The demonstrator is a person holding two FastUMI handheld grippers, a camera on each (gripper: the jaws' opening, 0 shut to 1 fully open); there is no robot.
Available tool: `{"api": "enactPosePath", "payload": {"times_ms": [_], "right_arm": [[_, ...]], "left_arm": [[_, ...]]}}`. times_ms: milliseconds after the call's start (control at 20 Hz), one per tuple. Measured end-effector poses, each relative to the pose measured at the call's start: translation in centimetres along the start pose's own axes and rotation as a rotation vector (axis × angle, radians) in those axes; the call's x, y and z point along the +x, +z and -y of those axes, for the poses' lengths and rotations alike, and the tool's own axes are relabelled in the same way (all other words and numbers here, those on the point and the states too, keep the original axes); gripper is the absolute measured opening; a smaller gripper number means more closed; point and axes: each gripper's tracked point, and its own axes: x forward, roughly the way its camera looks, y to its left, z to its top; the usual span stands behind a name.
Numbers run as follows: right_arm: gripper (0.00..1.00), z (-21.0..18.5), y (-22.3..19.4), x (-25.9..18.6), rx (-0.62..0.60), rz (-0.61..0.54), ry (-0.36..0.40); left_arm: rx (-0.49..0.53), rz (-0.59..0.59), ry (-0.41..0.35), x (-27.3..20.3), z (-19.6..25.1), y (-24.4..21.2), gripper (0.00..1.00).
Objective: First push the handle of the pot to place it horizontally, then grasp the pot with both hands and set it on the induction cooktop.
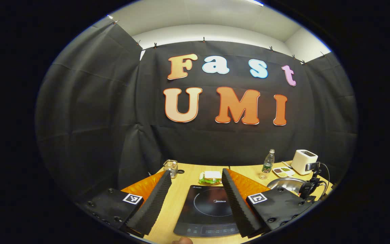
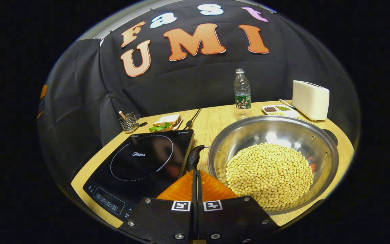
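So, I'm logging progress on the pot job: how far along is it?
Early. The pot, full of beans, sits on the table beside the cooktop, not on it. In hand: the right gripper is closed, its tips at the pot's handle, seemingly for the push. The left gripper hangs open above the cooktop. Left: the two-handed grasp and setting the pot on the cooktop.
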Motion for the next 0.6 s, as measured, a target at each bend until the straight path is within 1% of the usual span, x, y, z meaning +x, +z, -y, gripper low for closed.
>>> {"api": "enactPosePath", "payload": {"times_ms": [100, 150, 250, 350, 450, 500, 550, 600], "right_arm": [[0.0, 0.7, 1.3, -1.5, 0.011, 0.024, 0.012], [0.0, 1.6, 2.4, -2.1, 0.011, 0.05, 0.005], [0.0, 4.1, 4.6, -3.5, 0.021, 0.099, -0.02], [0.02, 7.3, 6.0, -4.5, 0.015, 0.13, -0.064], [0.07, 11.3, 7.1, -5.0, 0.003, 0.15, -0.13], [0.14, 12.9, 7.5, -5.3, 0.008, 0.154, -0.151], [0.18, 14.3, 7.7, -5.6, 0.017, 0.156, -0.167], [0.24, 15.7, 7.9, -5.8, 0.024, 0.157, -0.188]], "left_arm": [[-0.007, -0.014, -0.035, 0.9, 2.1, -0.8, 0.97], [-0.013, -0.022, -0.055, 1.4, 3.3, -1.4, 0.97], [-0.029, -0.046, -0.107, 2.4, 6.3, -2.8, 0.98], [-0.043, -0.076, -0.16, 3.6, 9.6, -4.5, 0.98], [-0.033, -0.101, -0.199, 5.0, 12.6, -6.3, 0.97], [-0.013, -0.106, -0.211, 5.6, 13.9, -7.3, 0.98], [0.011, -0.108, -0.218, 6.2, 15.2, -8.0, 0.98], [0.037, -0.116, -0.223, 7.0, 16.4, -9.0, 0.98]]}}
